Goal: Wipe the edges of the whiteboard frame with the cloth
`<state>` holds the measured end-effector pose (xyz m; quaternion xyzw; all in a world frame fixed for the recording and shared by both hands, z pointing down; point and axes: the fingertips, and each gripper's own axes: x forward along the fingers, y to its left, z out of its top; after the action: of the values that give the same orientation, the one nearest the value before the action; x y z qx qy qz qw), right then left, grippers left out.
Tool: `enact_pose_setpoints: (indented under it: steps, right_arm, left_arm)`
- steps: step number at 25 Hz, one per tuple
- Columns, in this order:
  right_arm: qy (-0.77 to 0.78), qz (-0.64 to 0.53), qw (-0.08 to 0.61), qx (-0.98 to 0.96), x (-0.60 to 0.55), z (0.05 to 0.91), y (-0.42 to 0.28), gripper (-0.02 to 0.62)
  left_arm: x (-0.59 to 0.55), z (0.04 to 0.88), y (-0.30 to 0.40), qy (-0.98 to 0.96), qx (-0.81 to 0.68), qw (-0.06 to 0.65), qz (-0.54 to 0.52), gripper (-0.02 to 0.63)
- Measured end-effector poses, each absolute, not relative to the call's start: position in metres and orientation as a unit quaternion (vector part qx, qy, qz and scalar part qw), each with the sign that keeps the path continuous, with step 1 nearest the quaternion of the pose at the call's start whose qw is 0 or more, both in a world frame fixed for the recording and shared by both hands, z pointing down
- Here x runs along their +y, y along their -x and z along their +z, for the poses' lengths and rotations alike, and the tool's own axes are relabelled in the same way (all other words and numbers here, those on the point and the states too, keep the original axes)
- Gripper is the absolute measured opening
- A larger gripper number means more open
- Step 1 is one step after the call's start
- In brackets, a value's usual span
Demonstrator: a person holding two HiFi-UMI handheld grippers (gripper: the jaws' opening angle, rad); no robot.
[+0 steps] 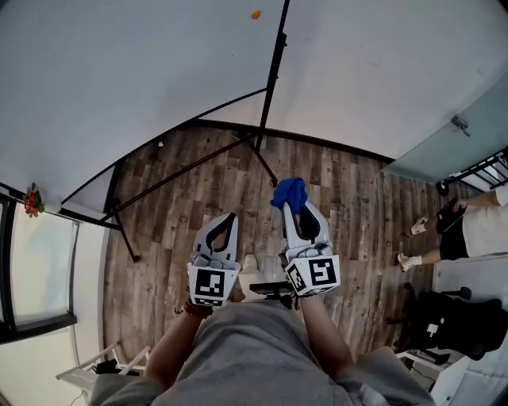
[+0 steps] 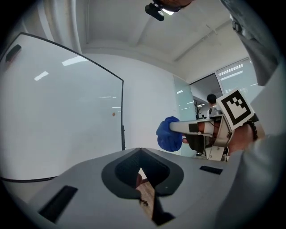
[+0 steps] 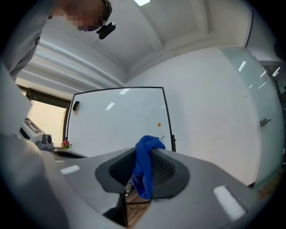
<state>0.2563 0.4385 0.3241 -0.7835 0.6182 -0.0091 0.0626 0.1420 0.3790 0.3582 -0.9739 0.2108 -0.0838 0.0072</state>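
We note the right tool (image 1: 297, 212) pinching the blue cloth (image 1: 289, 191), held apart from the whiteboard (image 1: 119, 79) and its black frame (image 1: 274, 71). Our left tool (image 1: 230, 217) is pressed together on nothing, beside the right.

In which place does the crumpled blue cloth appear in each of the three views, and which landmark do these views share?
Head view: the crumpled blue cloth is at the centre, on the tips of the right gripper.
Left gripper view: right of centre, at the end of the right gripper.
Right gripper view: lower centre, pinched between the jaws.
Shared landmark: the small orange dot on the whiteboard.
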Motion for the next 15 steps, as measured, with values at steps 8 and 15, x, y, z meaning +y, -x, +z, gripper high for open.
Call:
enact_pose_setpoints:
  steps: [8,15]
  right_arm:
    - [0.780,-0.046,0.066,0.620,0.384,0.351,-0.351,0.101]
    - [0.780,-0.081,0.045,0.619,0.329,0.377,-0.404,0.101]
  left_arm:
    - [0.322,0.360,-0.217,0.966,0.245,-0.002,-0.082,0.006]
    - [0.262,0.378,-0.258,0.962,0.257,-0.020,-0.093,0.006]
